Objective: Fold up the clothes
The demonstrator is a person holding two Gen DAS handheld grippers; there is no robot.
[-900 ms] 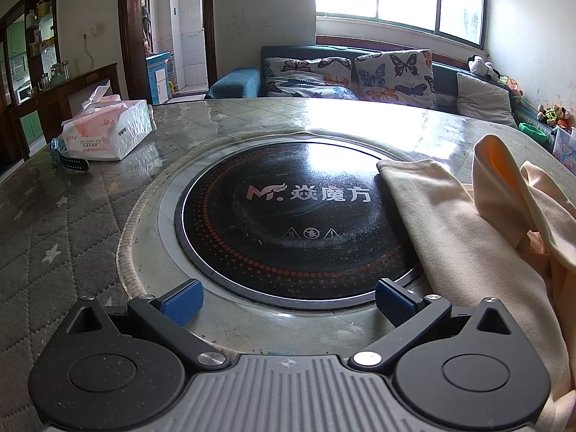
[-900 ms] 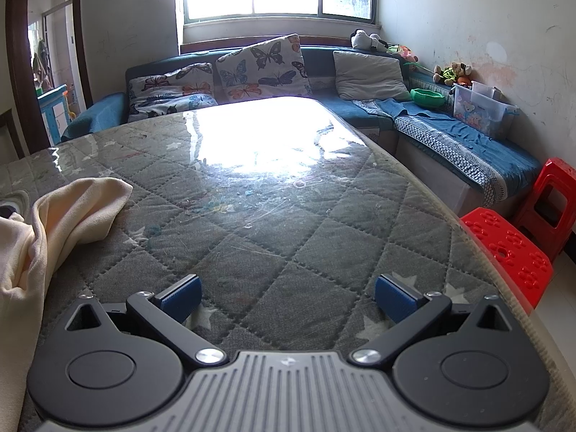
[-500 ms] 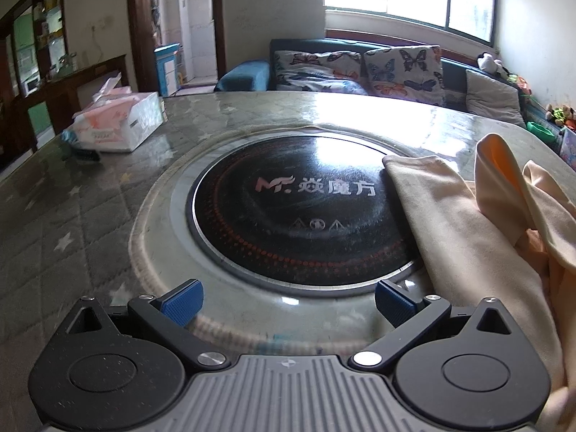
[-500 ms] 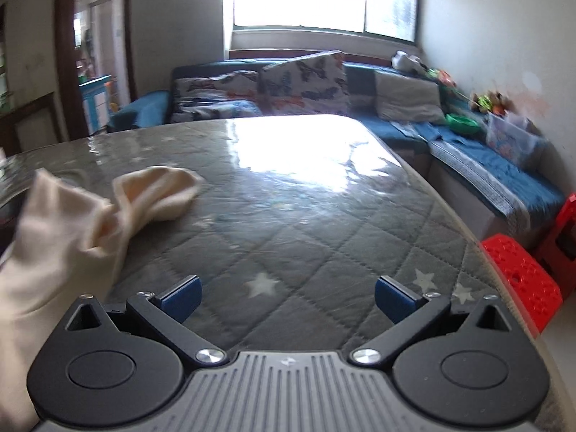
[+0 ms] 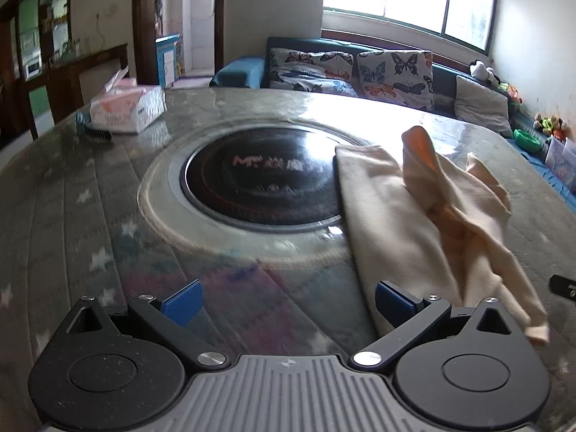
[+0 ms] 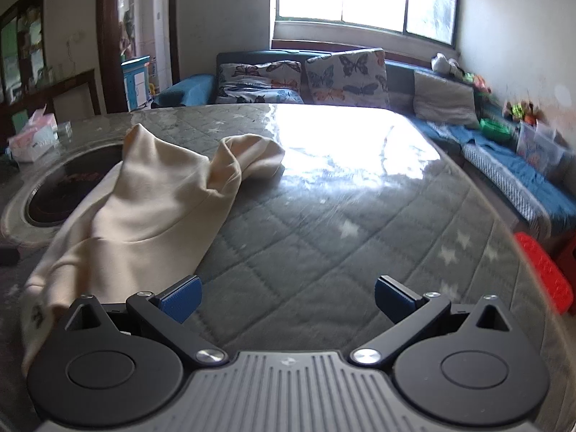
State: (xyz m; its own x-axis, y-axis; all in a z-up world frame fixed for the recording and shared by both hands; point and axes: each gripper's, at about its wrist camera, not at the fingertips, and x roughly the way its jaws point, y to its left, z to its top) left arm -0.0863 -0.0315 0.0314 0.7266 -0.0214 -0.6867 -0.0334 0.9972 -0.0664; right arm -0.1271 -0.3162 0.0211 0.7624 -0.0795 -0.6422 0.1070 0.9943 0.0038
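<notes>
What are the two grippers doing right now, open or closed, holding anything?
Left gripper: open, holding nothing; the cream garment lies by its right finger.
Right gripper: open, holding nothing; the garment lies by its left finger.

A quilted table (image 5: 72,216) has a round cooktop (image 5: 259,183) set in. On it lie a cream garment (image 6: 151,212) and a tissue pack (image 5: 126,108).

We cannot read the blurred lettering on the black cooktop (image 5: 259,183), whose right edge is covered by the cream garment (image 5: 414,223). In the right wrist view the garment (image 6: 144,216) hides that cooktop's near right side, and its lower end disappears behind the right gripper (image 6: 286,297). Right of the cooktop, a dark object (image 5: 563,282) is cut off by the picture's edge, so we cannot tell what it is.
</notes>
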